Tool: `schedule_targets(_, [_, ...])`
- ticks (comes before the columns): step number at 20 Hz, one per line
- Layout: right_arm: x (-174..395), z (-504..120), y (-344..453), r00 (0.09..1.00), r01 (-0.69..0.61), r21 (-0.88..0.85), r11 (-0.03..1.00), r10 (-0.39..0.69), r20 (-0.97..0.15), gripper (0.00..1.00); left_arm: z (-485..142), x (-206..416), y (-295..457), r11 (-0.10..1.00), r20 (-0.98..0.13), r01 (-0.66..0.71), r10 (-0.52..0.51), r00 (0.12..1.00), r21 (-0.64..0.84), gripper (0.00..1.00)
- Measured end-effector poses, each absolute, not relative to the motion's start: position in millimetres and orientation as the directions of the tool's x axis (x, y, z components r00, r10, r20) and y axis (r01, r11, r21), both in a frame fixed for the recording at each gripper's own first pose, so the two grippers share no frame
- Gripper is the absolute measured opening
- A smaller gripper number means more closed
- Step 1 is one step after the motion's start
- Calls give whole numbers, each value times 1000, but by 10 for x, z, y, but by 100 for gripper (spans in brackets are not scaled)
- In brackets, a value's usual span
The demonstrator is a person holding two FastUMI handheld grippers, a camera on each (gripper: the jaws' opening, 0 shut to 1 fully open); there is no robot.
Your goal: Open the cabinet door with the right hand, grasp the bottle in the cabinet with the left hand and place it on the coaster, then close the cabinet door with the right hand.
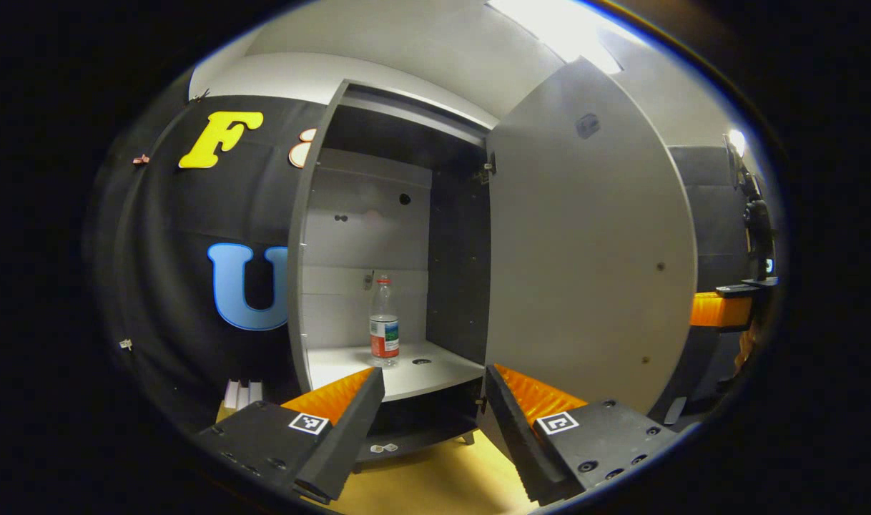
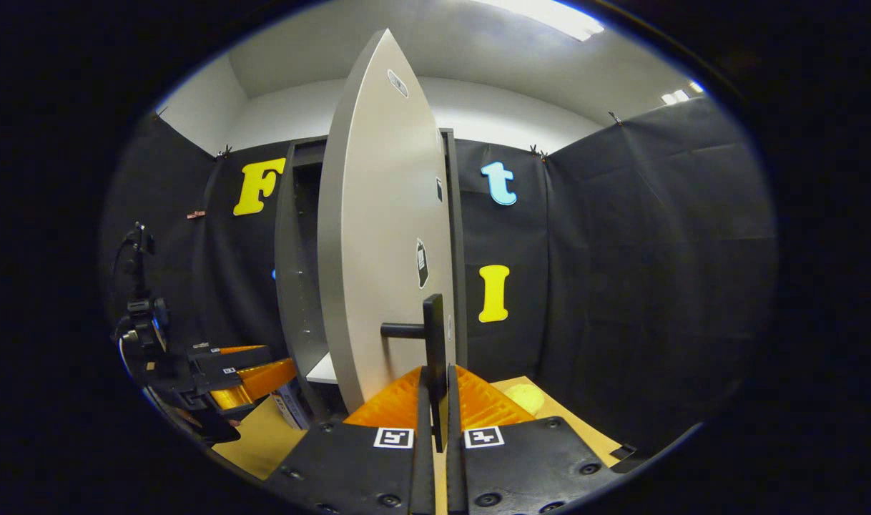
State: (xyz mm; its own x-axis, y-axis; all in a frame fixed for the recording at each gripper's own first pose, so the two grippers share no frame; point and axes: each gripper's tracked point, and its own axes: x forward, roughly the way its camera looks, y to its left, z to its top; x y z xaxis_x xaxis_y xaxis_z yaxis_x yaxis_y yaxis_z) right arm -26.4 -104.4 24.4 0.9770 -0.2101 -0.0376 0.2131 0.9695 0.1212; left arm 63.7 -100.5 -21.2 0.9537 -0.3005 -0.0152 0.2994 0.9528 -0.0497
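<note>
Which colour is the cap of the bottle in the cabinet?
Red; the bottle cap shows best in the left gripper view.

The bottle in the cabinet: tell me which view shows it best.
The left gripper view. There the bottle stands upright on the cabinet shelf, unobstructed, straight ahead between the open left gripper fingers. In the right gripper view the open cabinet door, whose handle the right gripper grips, blocks the interior where the bottle stands.

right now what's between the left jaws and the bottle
Nothing: the left gripper view shows only bare shelf between the open left gripper and the bottle.
</note>
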Motion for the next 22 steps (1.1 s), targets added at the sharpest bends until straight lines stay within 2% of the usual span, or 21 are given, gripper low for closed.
schedule_targets(4, [-316, 211, -1370, 978, 206, 97, 974, -202, -51, 5, -212, 1005, -1161, 964, -13, 261, -262, 965, -41, 90])
schedule_targets(12, [-311, 180, -1718, 995, 89, 127, 988, -82, -60, 5, -197, 1656, -1253, 988, -12, 152, -152, 988, 3, 89])
schedule_targets(13, [-326, 174, -1768, 996, 76, 137, 988, -68, -64, 5, -199, 1716, -1256, 990, -16, 139, -139, 990, 4, 87])
schedule_targets(14, [-320, 172, -1816, 996, 65, 144, 987, -56, -62, 5, -204, 1790, -1256, 992, -16, 128, -128, 992, 4, 89])
schedule_targets(17, [-304, 162, -1905, 998, 29, 163, 986, -19, -62, 5, -197, 1961, -1262, 994, -19, 105, -105, 994, 8, 87])
schedule_targets(20, [-336, 92, -1927, 997, -7, 166, 986, 20, -76, 6, -228, 2106, -1269, 997, -26, 80, -80, 996, 13, 90])
schedule_targets(21, [-359, 57, -1941, 996, -14, 160, 987, 28, -82, 14, -238, 2152, -1286, 997, -28, 77, -76, 997, 15, 89])
schedule_targets(22, [-391, 37, -1947, 996, -20, 157, 987, 34, -87, 11, -248, 2212, -1297, 997, -28, 72, -72, 997, 20, 89])
